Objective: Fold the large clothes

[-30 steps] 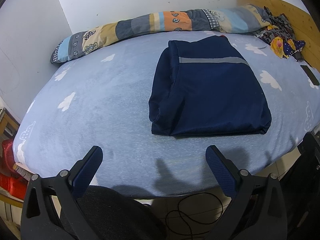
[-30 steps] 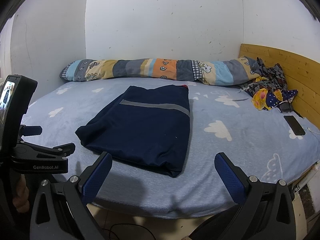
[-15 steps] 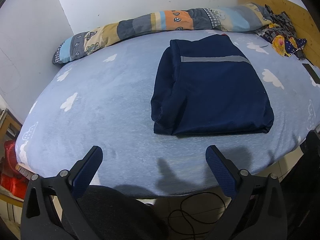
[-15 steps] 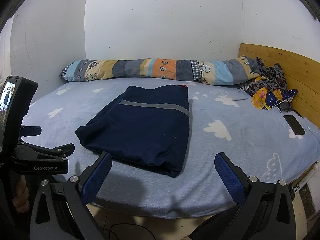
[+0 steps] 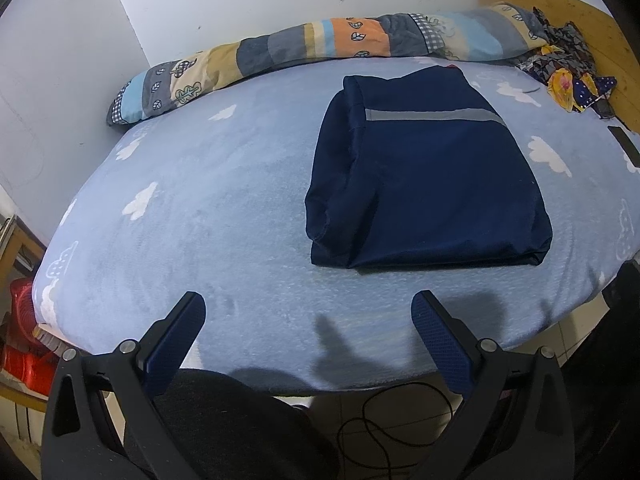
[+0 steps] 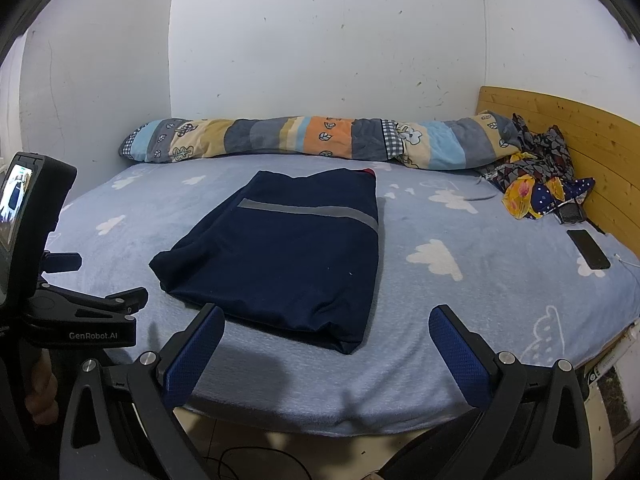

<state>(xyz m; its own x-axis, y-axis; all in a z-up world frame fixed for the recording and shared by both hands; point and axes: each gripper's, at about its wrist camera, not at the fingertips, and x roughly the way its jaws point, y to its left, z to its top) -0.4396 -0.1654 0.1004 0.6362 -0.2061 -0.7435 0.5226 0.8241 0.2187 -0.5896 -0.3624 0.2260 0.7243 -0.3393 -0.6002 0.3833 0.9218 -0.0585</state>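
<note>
Evidently little has changed: the navy garment point(image 5: 428, 172) lies folded into a compact rectangle mid-bed point(image 5: 200, 208), unmoved since the earlier frames, so folding appears complete. The left gripper point(image 5: 308, 336) and right gripper point(image 6: 326, 344) stay spread wide, empty, short of the garment; the left view has shifted only slightly.

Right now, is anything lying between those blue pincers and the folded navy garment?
No. Both wrist views show only bare bedsheet between the open left gripper, right gripper and navy garment.
</note>
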